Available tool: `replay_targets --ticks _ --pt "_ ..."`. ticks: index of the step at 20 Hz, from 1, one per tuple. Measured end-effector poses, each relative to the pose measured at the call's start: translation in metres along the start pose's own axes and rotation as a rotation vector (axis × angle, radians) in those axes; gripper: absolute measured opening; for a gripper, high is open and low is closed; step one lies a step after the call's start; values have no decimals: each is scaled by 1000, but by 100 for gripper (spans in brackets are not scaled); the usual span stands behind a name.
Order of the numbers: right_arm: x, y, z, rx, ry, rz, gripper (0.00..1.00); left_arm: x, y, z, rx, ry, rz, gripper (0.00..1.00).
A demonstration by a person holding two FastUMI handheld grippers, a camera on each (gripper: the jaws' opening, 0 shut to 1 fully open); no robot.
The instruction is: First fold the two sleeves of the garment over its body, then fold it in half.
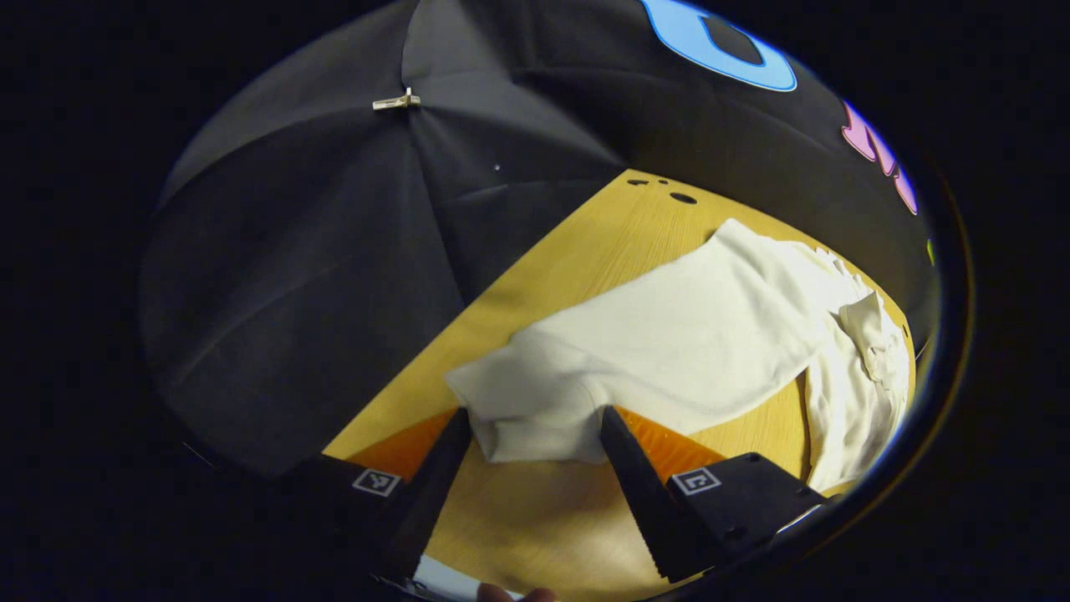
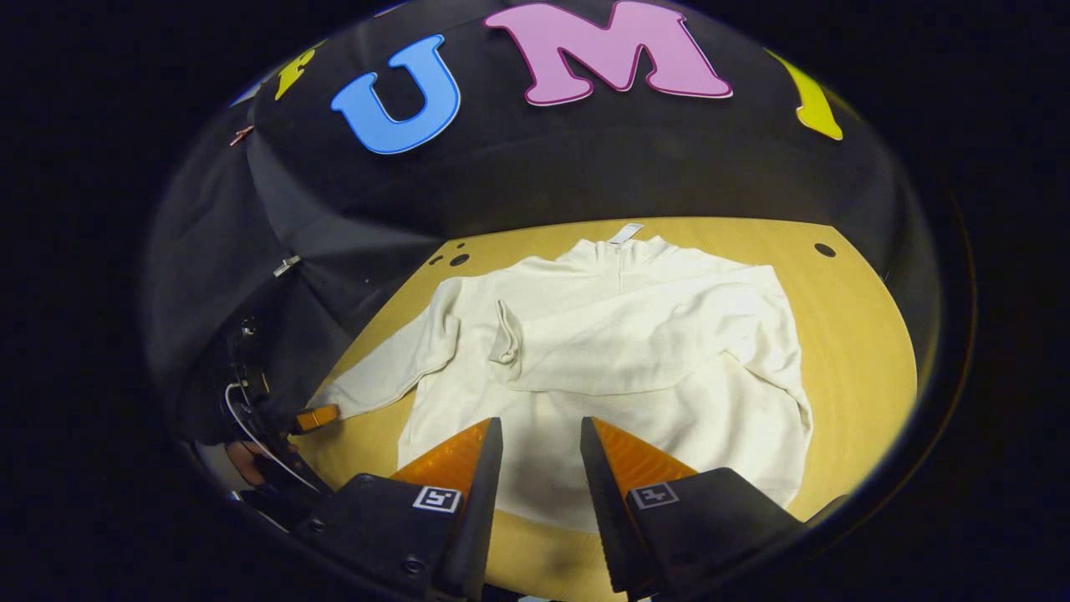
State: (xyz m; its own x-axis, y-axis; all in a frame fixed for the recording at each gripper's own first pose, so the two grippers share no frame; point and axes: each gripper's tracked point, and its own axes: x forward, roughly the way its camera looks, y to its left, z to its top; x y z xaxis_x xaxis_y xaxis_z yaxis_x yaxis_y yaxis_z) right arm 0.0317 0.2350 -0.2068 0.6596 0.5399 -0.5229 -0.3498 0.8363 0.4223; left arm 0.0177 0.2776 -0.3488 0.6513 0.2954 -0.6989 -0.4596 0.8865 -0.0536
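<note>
Seeing bare wooden tabletop around the cream knit sweater, nothing blocking. Its unfolded sleeve's cuff lies lower centre between my left gripper fingers, spread, not pinching. Right gripper released, hovering over the hem.

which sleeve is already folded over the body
The sleeve on the right in the right gripper view lies across the chest, cuff near the middle. The other sleeve is stretched out on the table, its cuff between the left gripper's fingers.
</note>
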Motion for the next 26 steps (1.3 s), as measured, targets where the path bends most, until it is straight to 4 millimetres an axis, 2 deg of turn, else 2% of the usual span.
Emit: replay_targets --ticks 1,3,5,7,9,11,14,17,22,23,24,26 --pt "-3 -1 -1 8 -3 -1 58 -2 -4 8 10 -24 -9 100" --pt "-10 -4 -2 14 -7 -4 58 3 -12 8 28 -15 -34 85" --pt "-17 -9 -3 18 -13 -12 58 6 -25 11 47 -10 -41 58" --pt "-24 -14 -3 25 -26 -22 58 11 -26 12 72 -12 -24 30" --pt "-33 -23 0 33 -46 -37 58 5 -26 15 127 2 -3 19" --pt "-43 -34 2 42 -62 -57 58 0 -29 20 141 5 -4 14" --pt "-57 -56 8 74 -92 -101 58 -20 -43 38 147 -51 -7 13" --pt "-75 -84 16 94 -129 -160 59 -42 -67 72 165 -137 -32 13" --pt "-98 -124 26 134 -181 -249 68 -76 -147 125 209 -233 -168 13" --pt "-102 -130 27 133 -191 -263 69 -83 -166 134 204 -246 -206 16" --pt "-104 -137 25 131 -193 -279 75 -93 -187 137 191 -248 -250 13" --pt "-109 -151 23 148 -180 -308 79 -107 -218 142 214 -253 -297 16"
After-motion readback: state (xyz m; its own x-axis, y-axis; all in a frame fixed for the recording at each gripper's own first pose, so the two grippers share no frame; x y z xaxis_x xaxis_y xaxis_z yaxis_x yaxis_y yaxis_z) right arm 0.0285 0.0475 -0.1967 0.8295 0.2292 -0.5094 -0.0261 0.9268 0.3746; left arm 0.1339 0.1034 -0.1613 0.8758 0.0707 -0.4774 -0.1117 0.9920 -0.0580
